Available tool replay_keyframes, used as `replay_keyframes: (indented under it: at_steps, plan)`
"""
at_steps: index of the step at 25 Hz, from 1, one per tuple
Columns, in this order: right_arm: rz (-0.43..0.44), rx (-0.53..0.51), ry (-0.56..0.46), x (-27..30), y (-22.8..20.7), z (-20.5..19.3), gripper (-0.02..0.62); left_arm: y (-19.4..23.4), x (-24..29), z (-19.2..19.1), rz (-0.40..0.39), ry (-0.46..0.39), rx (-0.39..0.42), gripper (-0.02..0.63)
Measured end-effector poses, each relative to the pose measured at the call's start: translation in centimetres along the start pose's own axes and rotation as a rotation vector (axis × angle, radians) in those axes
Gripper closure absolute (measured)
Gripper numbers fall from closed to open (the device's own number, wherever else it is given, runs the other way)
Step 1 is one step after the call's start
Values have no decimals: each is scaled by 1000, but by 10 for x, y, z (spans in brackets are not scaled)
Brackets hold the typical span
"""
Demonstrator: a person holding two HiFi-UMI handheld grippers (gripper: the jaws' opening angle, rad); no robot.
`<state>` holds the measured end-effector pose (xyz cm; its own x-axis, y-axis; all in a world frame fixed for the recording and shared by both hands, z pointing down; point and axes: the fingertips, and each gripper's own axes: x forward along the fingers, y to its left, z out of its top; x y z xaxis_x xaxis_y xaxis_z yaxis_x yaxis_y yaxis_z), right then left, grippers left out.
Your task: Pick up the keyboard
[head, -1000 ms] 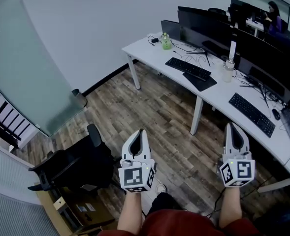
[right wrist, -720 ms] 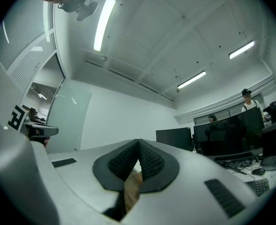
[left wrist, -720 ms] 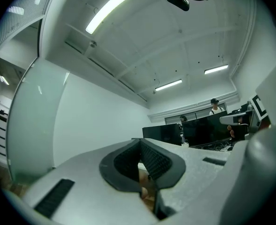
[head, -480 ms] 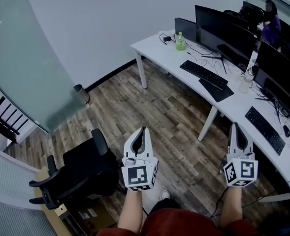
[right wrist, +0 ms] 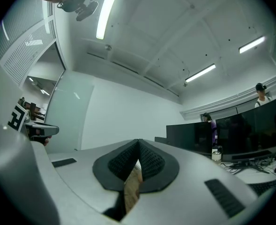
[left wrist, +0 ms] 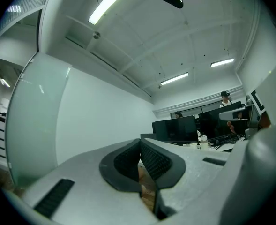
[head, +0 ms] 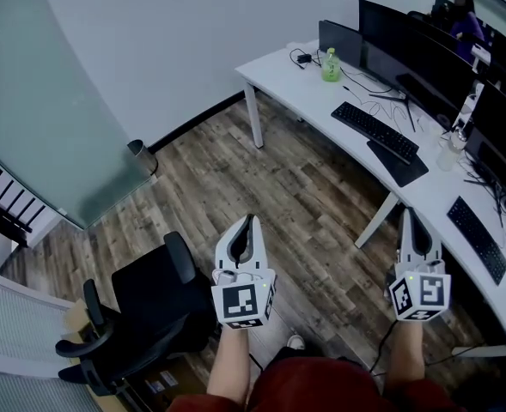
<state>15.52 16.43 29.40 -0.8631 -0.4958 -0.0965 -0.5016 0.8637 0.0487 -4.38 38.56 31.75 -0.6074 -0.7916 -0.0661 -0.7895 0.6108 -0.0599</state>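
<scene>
While both claws remain well short of the desk, the task stands, in my judgement, at the approach step, with no contact made.

Left claw (head: 248,223): jaws closed pad against pad, nothing between them. It is carried level over the brown wood-plank floor (head: 295,187), with a black swivel office chair (head: 149,303) at its 8 o'clock.

Right claw (head: 407,217): jaws likewise closed and empty. It sits close to the front edge of the long white desk (head: 283,77).

Task item: a flat black rectangular keyboard (head: 375,131) lies on the desk at roughly 12 o'clock from the right claw, clear of it. A dark mouse mat (head: 399,163) touches its near end. A green plastic bottle (head: 331,65) and a row of black monitors (head: 399,50) stand behind it. A second black keyboard (head: 476,239) lies at about 3 o'clock from the right claw, nearer to it. Which of the two is wanted cannot be told from the task wording.

Next move, as judged: close the distance to the chosen keyboard, part the jaws of at least one claw, and set them across a long edge of the board. Trailing cables on the desk may drag on the lift.
</scene>
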Motion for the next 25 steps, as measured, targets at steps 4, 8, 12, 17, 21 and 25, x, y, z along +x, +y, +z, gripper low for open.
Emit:
replay_keyframes:
  at_steps: [4,8,12,17,21,25]
  plan:
    - [-5,-19,11,17,4,-3,597,9,18,-4,-18,1,4,598]
    - [-29,-12,20,30,-3,-7,597,11,35,-4,-36,-2,11,598]
    - [-33,-5,14,47,-8,-12,597,15,57,-6,-35,-6,3,598]
    - [-65,19,-2,83,-37,-24,597,2,103,-9,-73,-13,42,598]
    - [-89,41,-22,122,-67,-27,597,-10,156,-7,-104,-6,81,598]
    - [-117,61,-18,157,-100,-32,597,-24,210,-2,-127,-6,75,598]
